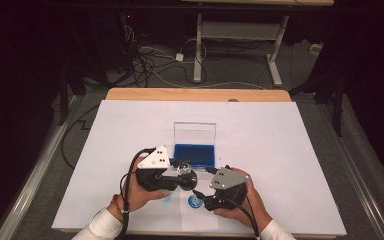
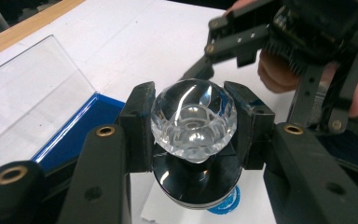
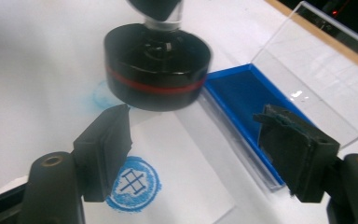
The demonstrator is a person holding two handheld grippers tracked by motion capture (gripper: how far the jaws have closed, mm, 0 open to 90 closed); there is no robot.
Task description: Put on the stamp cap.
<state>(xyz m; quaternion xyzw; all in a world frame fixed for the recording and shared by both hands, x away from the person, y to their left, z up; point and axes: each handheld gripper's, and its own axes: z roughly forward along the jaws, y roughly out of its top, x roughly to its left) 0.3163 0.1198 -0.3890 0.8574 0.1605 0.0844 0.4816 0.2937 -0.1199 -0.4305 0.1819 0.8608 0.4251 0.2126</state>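
Up Goes the Stamp

Now the left gripper (image 2: pixel 193 123) squeezes the stamp (image 2: pixel 193 140) by its clear knob, lifting it just above the blue print (image 3: pixel 133 183). Right beside the stamp, the right gripper (image 3: pixel 200 154) has open jaws, holding nothing. Behind the stamp sits the blue ink pad (image 1: pixel 195 155).

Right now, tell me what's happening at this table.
A person is stamping paper. The left gripper is shut on the stamp's clear knob, holding the round black stamp lifted above the slip of paper, which bears a blue stamped mark. The right gripper is open, holding nothing. The blue ink pad lies open behind.
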